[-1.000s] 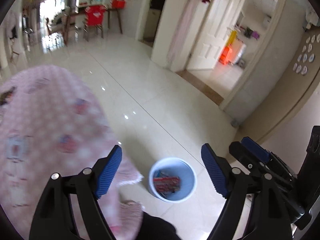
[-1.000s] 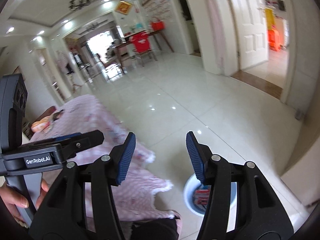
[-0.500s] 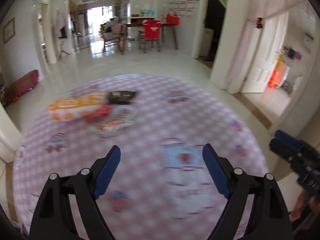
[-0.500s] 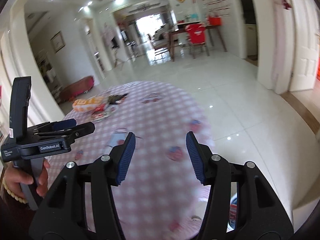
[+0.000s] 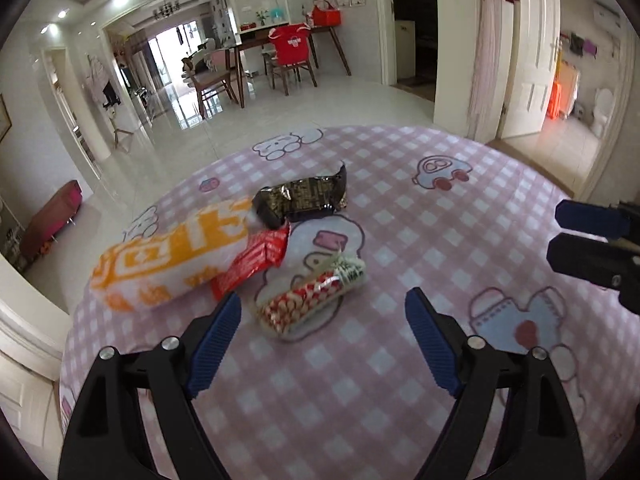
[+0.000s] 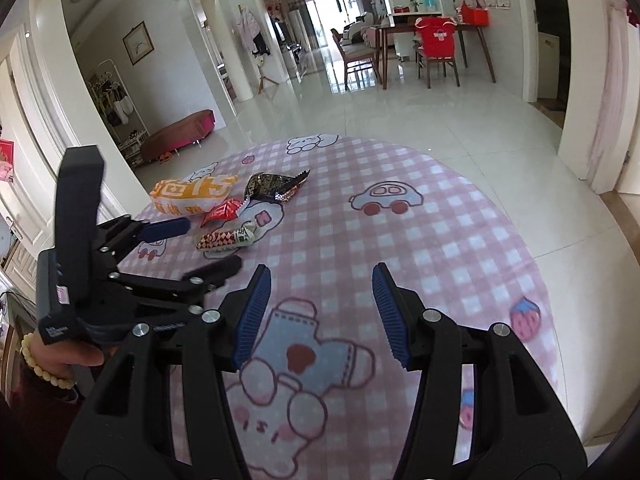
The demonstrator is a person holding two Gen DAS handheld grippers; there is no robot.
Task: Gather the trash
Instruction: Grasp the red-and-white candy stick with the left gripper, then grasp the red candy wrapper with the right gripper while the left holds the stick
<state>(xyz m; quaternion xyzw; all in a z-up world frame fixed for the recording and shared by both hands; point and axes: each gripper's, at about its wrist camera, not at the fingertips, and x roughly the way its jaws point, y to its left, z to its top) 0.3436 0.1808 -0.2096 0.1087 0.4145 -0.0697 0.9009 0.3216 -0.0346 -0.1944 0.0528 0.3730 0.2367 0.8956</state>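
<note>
A small heap of trash lies on the round table's pink checked cloth (image 5: pixel 400 240): an orange-and-white bag (image 5: pixel 172 256), a red wrapper (image 5: pixel 252 260), a black foil wrapper (image 5: pixel 304 196) and a red-and-white patterned wrapper (image 5: pixel 316 296). My left gripper (image 5: pixel 324 336) is open, low over the cloth, with the patterned wrapper just ahead of its fingertips and nothing between them. My right gripper (image 6: pixel 320 312) is open over bare cloth (image 6: pixel 400 248), further from the heap. It sees the left gripper (image 6: pixel 208 246) beside the patterned wrapper (image 6: pixel 226 238), the orange bag (image 6: pixel 192 194) and the black wrapper (image 6: pixel 272 186).
The right gripper (image 5: pixel 576 238) juts in at the left wrist view's right edge. A hand with a bead bracelet (image 6: pixel 60 356) holds the left gripper. Glossy tiled floor (image 6: pixel 440 112) surrounds the table; a dining table with chairs (image 6: pixel 436 52) and a red bench (image 6: pixel 180 132) stand far off.
Both views have swung from the floor and the white bin up onto the table. The trash heap has come into view and grown closer to the left gripper. Both grippers stayed open.
</note>
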